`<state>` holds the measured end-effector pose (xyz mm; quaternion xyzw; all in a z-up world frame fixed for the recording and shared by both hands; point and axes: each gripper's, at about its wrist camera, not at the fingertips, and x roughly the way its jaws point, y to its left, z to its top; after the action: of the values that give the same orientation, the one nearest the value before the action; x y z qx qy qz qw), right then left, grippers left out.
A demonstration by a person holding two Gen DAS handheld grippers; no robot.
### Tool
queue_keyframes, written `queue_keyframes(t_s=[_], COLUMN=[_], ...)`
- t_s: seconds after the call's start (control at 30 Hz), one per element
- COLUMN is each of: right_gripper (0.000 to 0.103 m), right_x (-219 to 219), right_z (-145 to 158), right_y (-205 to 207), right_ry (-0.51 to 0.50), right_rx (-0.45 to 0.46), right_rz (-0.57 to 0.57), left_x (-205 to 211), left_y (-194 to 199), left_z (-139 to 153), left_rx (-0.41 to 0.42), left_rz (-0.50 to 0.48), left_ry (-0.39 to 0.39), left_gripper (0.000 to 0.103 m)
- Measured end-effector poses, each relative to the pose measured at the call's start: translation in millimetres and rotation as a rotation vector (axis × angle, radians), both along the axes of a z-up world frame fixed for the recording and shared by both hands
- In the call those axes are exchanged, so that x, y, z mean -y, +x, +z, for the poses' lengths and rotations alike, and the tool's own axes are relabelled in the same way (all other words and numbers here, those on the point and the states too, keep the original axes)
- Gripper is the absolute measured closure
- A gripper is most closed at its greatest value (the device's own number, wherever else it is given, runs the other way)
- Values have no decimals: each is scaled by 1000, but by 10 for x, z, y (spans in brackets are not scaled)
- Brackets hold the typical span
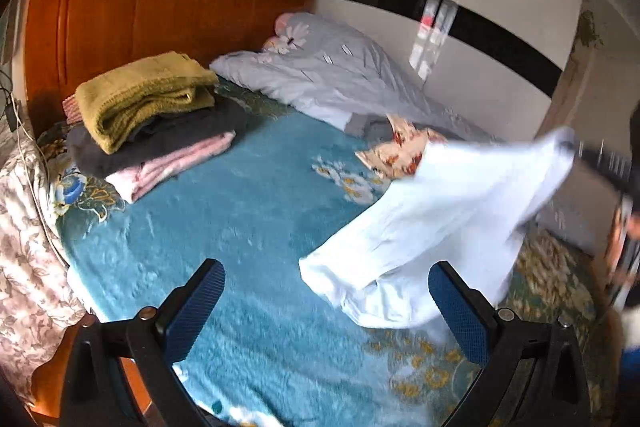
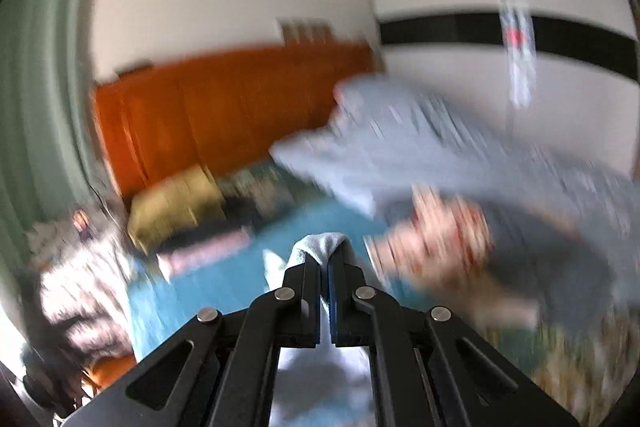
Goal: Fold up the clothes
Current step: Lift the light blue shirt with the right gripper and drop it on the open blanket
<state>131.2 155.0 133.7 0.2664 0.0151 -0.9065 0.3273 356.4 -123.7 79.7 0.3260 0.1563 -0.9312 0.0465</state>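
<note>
While the left claw gapes released, the right claw clamps the white garment.

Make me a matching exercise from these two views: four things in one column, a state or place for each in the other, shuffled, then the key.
Things:
1. left claw
2. right claw
3. white garment
4. mustard-yellow knit

States or places:
A. top of the folded pile by the headboard
B. shut on white fabric
C. open, holding nothing
D. one end lifted, the other trailing on the blue blanket

Pairs: 1-C, 2-B, 3-D, 4-A
</note>
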Motion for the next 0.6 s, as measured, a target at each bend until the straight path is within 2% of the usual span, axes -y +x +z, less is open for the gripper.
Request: queue_keyframes(t_s=[0.07,0.2,0.3,0.4,0.47,0.57,0.6], right_gripper=[101,101,101,101,101,100,99], right_x=[-290,-849,-1366,-1863,-2111,-2262,-2263], right_z=[-363,-772,-1016,-1241,-1485,-1723,-1738], right_y=[136,468,630,586,522,469,475], right_ry=[-19,-10,19,4,58,63,53], right_rx=[75,166,218,278,327,418,421], right_rz=[-59,-172,-297,-453,-564,-607,-609], left_x=[-84,-263,-381,-462,-506,-505,-490], left_y=[-48,-208,-297,-367,-381,-395,-406], left_z=[-120,-388,-542,-635,-682,-734,-757], left_rx=[35,107,150,182,200,218,226], left_rz=[-20,-60,-83,-90,-87,-64,-58], left_ry=[11,58,63,56,37,13,18], left_gripper=[0,0,0,0,0,0,0])
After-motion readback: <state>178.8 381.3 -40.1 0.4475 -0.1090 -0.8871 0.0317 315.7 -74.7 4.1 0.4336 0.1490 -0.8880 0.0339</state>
